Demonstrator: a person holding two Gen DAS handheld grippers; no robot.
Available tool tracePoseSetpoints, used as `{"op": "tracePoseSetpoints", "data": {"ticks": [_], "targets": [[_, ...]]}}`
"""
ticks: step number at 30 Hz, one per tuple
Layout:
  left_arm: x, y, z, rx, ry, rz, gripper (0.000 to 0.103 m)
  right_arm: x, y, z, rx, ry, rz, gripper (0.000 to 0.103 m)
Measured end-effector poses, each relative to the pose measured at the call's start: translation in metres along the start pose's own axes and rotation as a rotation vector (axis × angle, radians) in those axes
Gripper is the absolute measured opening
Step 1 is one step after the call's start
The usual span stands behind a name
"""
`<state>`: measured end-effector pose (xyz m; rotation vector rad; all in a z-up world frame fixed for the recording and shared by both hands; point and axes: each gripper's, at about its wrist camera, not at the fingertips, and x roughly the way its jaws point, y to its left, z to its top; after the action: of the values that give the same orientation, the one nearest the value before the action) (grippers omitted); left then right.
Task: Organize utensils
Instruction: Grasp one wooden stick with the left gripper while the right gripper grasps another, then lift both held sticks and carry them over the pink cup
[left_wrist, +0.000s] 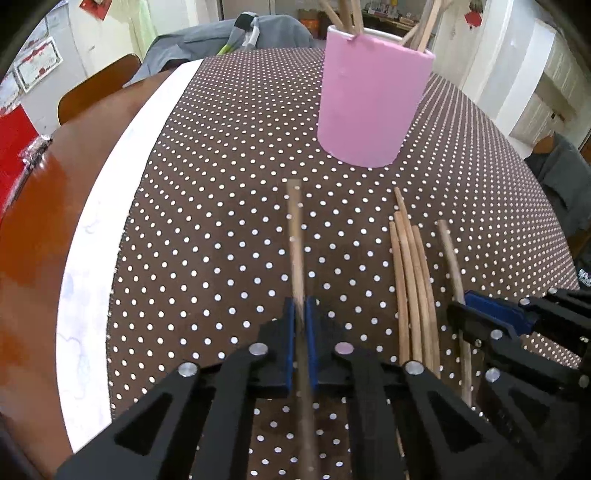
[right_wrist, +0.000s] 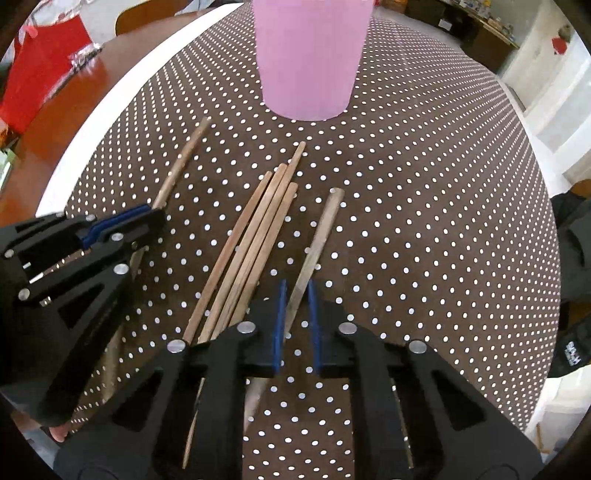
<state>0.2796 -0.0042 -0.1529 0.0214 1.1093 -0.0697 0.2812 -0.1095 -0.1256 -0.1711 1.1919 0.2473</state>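
- Chopstick (left_wrist: 296, 236), left of the pile, is clamped between the blue pads (left_wrist: 289, 347) of the left gripper (left_wrist: 300, 314); jaws nearly shut on it, tip pointing far toward the pink cup (left_wrist: 373, 99).
- It looks blurred and raised a bit off the cloth; whether fully lifted can't be told.
- Second chopstick (right_wrist: 318, 236) lies right of the pile, between the pads of the right gripper (right_wrist: 296, 295); jaws narrowly apart, one pad seems to touch, no firm grip judged yet.
- Loose pile (right_wrist: 255, 236) of approx 4 sticks lies between the two, near side of the cup.
- Cup already holds several sticks (left_wrist: 347, 16), on the dotted cloth (left_wrist: 221, 184), far centre.
- For a good step: stick should be tilted upright before the rim is reached, w/ tip aimed at a gap among sticks inside; cup shouldn't be knocked.
- Right jaws should be closed squarely before lifting, pile left undisturbed.
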Motion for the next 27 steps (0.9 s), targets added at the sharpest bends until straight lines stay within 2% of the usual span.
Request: {"op": "tracePoseSetpoints", "data": {"ticks": [6, 10, 15, 19, 22, 27], "targets": [[-0.006, 0.005, -0.005, -0.041, -0.009, -0.095, 0.006, -0.006, -0.033, -0.013, 0.060, -0.053, 0.085, 0.007], [-0.023, 0.001, -0.006, -0.044, -0.066, -0.168, 0.006, -0.022, -0.046, -0.019, 0.086, -0.116, 0.128, 0.007], [-0.058, -0.015, -0.010, 0.004, -0.203, -0.279, 0.006, -0.052, -0.073, -0.028, 0.117, -0.240, 0.214, 0.007], [-0.084, -0.026, -0.005, 0.033, -0.296, -0.310, 0.006, -0.079, -0.086, -0.035, 0.129, -0.357, 0.250, 0.007], [-0.105, -0.031, -0.002, 0.046, -0.382, -0.307, 0.006, -0.101, -0.089, -0.036, 0.136, -0.449, 0.264, 0.007], [-0.138, -0.041, 0.006, 0.094, -0.586, -0.315, 0.006, -0.137, -0.096, -0.031, 0.155, -0.635, 0.300, 0.007]]}}
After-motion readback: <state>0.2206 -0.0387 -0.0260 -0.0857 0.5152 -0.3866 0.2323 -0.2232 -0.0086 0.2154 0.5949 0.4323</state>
